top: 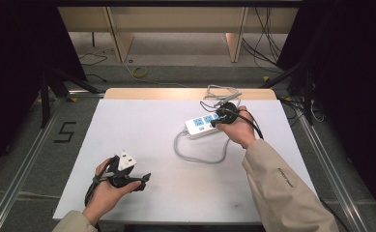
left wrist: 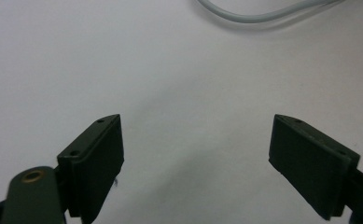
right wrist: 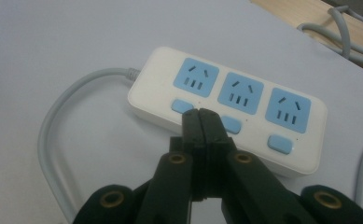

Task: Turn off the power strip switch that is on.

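R tool (right wrist: pixel 201 114) jaws together, tips at power strip (right wrist: pixel 226 105) switch row; L tool (left wrist: pixel 195 154) jaws apart, nothing btwn.

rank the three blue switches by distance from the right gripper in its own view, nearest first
1. Left switch, just left of the shut right gripper tip.
2. Middle switch, just right of the tip, partly hidden; close to the first.
3. Right switch, farthest right on the power strip.

In the high view the right gripper (top: pixel 223 117) and the hand holding it cover the two o'clock end of the power strip (top: pixel 201 125), so its last socket is hidden. In the right gripper view the shut jaws hide part of the strip's near edge, and its grey cord (right wrist: pixel 53 140) runs off the bottom edge at seven o'clock.
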A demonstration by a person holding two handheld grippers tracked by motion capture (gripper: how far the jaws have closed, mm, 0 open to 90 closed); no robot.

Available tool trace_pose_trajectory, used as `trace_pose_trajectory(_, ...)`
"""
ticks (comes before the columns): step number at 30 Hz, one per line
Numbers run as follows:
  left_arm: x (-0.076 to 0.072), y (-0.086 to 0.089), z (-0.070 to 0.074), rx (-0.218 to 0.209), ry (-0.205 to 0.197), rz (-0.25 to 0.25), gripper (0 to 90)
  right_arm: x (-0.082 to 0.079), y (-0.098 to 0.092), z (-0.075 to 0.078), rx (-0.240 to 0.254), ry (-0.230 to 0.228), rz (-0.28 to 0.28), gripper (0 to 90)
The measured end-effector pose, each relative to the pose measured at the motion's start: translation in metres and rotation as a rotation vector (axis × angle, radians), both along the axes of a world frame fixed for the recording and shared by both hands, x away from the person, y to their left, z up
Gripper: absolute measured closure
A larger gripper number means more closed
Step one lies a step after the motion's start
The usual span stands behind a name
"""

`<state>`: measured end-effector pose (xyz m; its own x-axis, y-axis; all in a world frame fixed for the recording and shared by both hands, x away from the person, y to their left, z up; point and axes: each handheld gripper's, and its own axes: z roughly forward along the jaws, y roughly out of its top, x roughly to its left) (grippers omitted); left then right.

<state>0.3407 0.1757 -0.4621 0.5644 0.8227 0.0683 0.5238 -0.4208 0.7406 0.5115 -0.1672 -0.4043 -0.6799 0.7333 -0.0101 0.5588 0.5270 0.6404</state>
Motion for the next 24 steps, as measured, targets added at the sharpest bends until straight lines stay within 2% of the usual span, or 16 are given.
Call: trace_pose_trajectory(24,0.0,0.0,0.0,-0.003,-0.001,-0.002,17.8,0.019,0.015,-0.007,-0.026,0.022,0.003,90.0)
